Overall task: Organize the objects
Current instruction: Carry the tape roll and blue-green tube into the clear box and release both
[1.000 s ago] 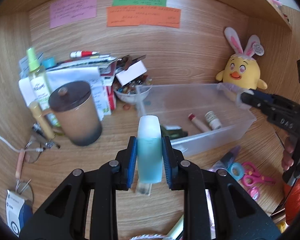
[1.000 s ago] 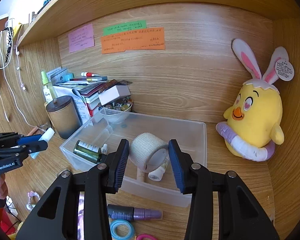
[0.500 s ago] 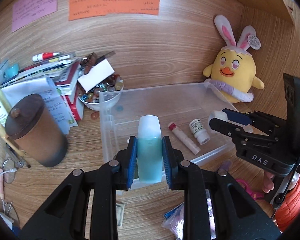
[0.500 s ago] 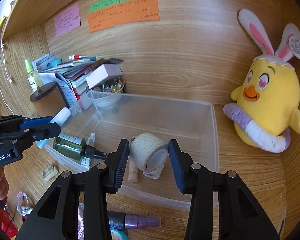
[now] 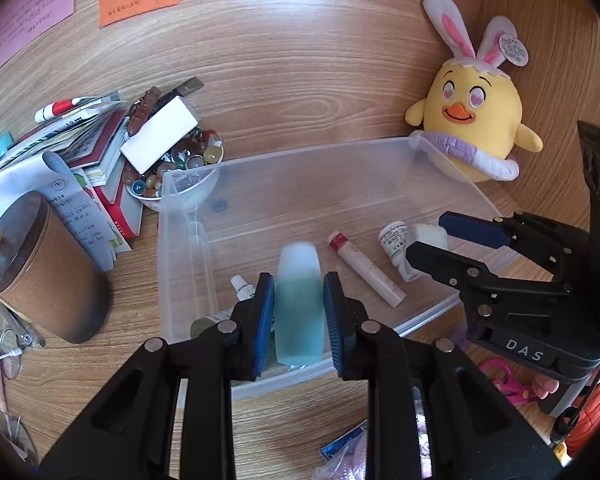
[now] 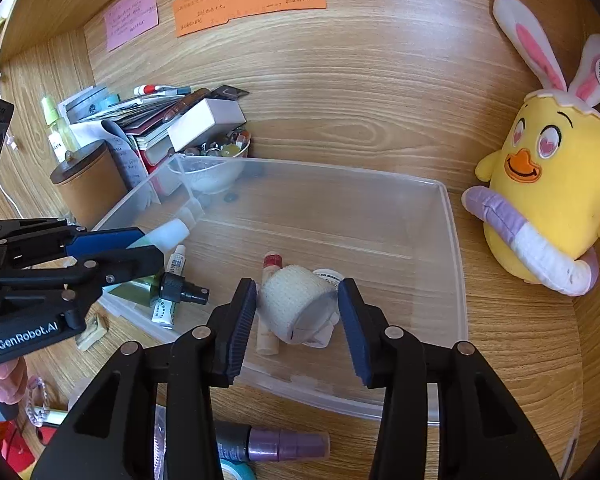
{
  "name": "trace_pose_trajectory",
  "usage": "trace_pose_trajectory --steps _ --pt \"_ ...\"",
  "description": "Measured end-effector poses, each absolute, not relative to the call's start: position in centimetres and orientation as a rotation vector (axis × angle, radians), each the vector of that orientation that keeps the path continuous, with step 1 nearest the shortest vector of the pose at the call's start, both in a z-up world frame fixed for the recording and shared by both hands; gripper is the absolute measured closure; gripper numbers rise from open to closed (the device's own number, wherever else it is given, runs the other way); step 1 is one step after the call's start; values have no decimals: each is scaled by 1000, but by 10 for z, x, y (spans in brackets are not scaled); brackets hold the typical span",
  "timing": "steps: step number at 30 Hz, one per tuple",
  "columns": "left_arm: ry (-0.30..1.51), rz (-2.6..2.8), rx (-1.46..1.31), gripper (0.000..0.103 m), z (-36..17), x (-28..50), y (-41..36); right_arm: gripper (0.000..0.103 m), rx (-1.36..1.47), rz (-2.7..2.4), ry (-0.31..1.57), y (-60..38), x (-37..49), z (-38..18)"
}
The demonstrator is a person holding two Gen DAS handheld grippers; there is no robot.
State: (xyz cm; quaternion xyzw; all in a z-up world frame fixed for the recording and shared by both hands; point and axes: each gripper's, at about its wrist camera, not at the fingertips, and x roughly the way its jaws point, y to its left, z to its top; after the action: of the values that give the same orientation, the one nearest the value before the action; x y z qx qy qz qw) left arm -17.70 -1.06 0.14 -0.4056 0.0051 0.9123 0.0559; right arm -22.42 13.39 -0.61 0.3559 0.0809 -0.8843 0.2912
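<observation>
1. The clear bin fills mid-frame in both views, and both grippers hover over it.
2. Best play, I'd say: ease each item low before letting go.
3. Left gripper: jaws pinching the blue bottle, upright at lower centre, above the bin's near wall.
4. Right gripper: jaws have just been opening, and now stand spread; the bandage roll sits between them, right pad clear.

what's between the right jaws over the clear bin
A cream bandage roll, seen in the right wrist view; the right gripper's jaws have just opened, leaving gaps beside it.
</observation>
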Motion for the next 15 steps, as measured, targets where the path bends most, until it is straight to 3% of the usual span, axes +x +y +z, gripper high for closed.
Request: trace_pose_trajectory --steps 3,7,15 --pt "41 2774 -1217 78 3 -175 -8 52 950 -2357 206 136 -224 -5" --pt "53 2790 -1193 74 9 -170 -9 51 933 -2353 204 138 -220 0" --pt "70 2892 -1073 47 31 -145 -17 40 842 -2364 207 145 -200 22"
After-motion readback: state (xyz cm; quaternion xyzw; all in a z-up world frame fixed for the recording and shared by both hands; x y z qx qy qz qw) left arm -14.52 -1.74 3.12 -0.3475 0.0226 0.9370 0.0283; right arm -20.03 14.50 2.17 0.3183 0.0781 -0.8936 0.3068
